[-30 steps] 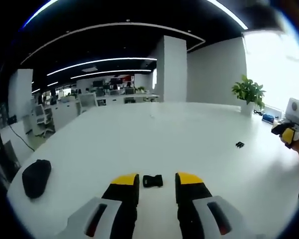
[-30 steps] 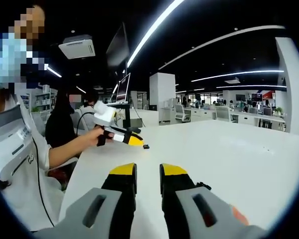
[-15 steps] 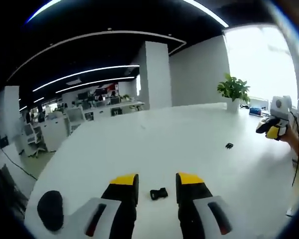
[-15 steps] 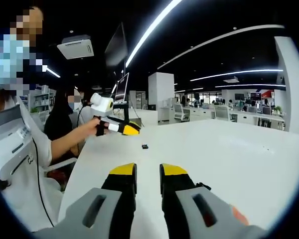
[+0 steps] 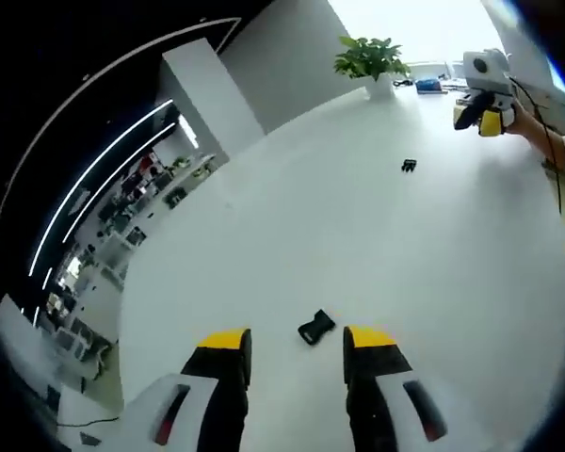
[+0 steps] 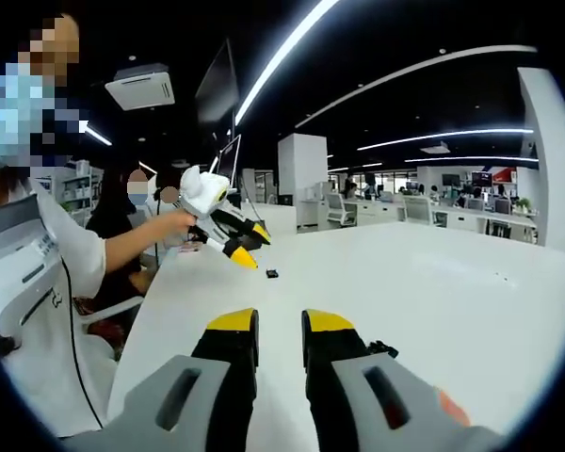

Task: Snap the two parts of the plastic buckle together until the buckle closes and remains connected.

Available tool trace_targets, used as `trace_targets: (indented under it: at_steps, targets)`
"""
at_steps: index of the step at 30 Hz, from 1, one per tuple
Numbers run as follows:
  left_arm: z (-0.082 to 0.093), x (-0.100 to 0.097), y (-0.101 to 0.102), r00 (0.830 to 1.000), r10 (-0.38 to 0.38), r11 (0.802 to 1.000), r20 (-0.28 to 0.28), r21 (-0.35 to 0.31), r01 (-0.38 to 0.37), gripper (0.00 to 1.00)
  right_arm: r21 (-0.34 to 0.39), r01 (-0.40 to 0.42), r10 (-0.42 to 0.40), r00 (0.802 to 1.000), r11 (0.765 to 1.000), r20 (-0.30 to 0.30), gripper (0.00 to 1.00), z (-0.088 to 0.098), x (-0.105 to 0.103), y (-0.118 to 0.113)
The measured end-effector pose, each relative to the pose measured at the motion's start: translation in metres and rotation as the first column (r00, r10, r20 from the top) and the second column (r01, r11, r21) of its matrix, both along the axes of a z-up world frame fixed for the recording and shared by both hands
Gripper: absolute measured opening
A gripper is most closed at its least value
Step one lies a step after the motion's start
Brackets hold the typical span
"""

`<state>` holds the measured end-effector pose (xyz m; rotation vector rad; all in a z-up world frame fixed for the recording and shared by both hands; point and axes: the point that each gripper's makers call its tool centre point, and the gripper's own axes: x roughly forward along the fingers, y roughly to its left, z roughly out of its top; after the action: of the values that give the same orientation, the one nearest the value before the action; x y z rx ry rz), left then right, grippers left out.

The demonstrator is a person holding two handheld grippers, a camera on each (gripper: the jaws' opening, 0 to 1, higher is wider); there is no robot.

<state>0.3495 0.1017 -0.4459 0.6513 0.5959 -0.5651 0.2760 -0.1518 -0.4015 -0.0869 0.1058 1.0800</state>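
One black buckle part [image 5: 315,327] lies on the white table [image 5: 358,235], just ahead of my left gripper [image 5: 297,341] and between its open yellow-tipped jaws, untouched. The second black buckle part [image 5: 410,166] rests farther off, near my right gripper [image 5: 485,108], which a hand holds. In the right gripper view my right gripper [image 6: 280,322] stands narrowly open with nothing between its jaws. There the left gripper [image 6: 254,247] hovers tilted down over the small buckle part [image 6: 272,274]. A black piece [image 6: 381,348] peeks out beside the right jaw, mostly hidden.
A potted plant [image 5: 369,58] and a blue object [image 5: 429,85] stand at the table's far end. The person's white sleeve [image 6: 38,273] is at the left. Another person [image 6: 137,202] sits behind, under a hanging monitor [image 6: 228,94].
The left gripper has risen and tilted its tips down toward the near buckle part, so its view rolled. Both buckle parts lie where they were. The right gripper has not moved.
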Motion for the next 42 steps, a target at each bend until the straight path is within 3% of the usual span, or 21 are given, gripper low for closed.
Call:
trace_targets:
  at_steps: [3, 10, 18, 22, 27, 31, 35, 37, 39, 40, 42]
  targets:
    - [0.0, 0.0, -0.004, 0.999, -0.037, 0.998, -0.023, 0.04, 0.038, 0.39, 0.0, -0.002, 0.002, 1.0, 1.0, 0.0, 0.17, 0.0, 0.0, 0.0]
    - [-0.004, 0.007, 0.01, 0.996, -0.065, 0.96, -0.053, 0.269, 0.077, 0.38, 0.001, -0.003, 0.003, 1.0, 1.0, -0.003, 0.17, -0.002, 0.0, -0.002]
    - [-0.009, 0.009, 0.005, 0.98, -0.146, 0.93, -0.134, 0.32, 0.182, 0.37, 0.002, 0.004, -0.004, 1.0, 1.0, -0.013, 0.17, -0.007, 0.003, -0.003]
    - [-0.01, 0.011, 0.003, 0.967, -0.18, 0.917, -0.179, 0.324, 0.231, 0.3, 0.002, 0.004, -0.004, 1.0, 1.0, -0.012, 0.17, -0.007, 0.003, -0.003]
    - [-0.014, 0.01, -0.007, 0.932, -0.246, 0.912, -0.266, 0.263, 0.316, 0.3, 0.008, 0.006, -0.006, 1.0, 1.0, -0.012, 0.17, -0.006, 0.003, -0.002]
    - [-0.024, 0.01, -0.011, 0.899, -0.276, 0.892, -0.34, 0.257, 0.371, 0.28, 0.01, 0.007, -0.007, 1.0, 1.0, -0.016, 0.17, -0.006, 0.004, 0.0]
    - [-0.023, 0.014, -0.011, 0.878, -0.295, 0.881, -0.377, 0.248, 0.403, 0.25, 0.016, 0.01, -0.009, 1.0, 1.0, -0.018, 0.17, -0.006, 0.005, 0.0]
    - [-0.025, 0.012, -0.013, 0.853, -0.324, 0.863, -0.41, 0.241, 0.443, 0.23, 0.019, 0.012, -0.011, 1.0, 1.0, -0.017, 0.17, -0.005, 0.005, 0.0]
    - [-0.026, 0.012, -0.014, 0.841, -0.328, 0.861, -0.43, 0.231, 0.453, 0.23, 0.024, 0.015, -0.015, 1.0, 1.0, -0.016, 0.17, -0.004, 0.006, 0.0]
    - [-0.029, 0.009, -0.014, 0.814, -0.356, 0.836, -0.459, 0.232, 0.497, 0.23, 0.026, 0.017, -0.016, 1.0, 1.0, -0.016, 0.17, -0.004, 0.006, 0.0]
    - [-0.032, 0.01, -0.013, 0.806, -0.356, 0.824, -0.473, 0.247, 0.509, 0.24, 0.029, 0.02, -0.02, 1.0, 0.999, -0.018, 0.17, -0.004, 0.007, -0.001]
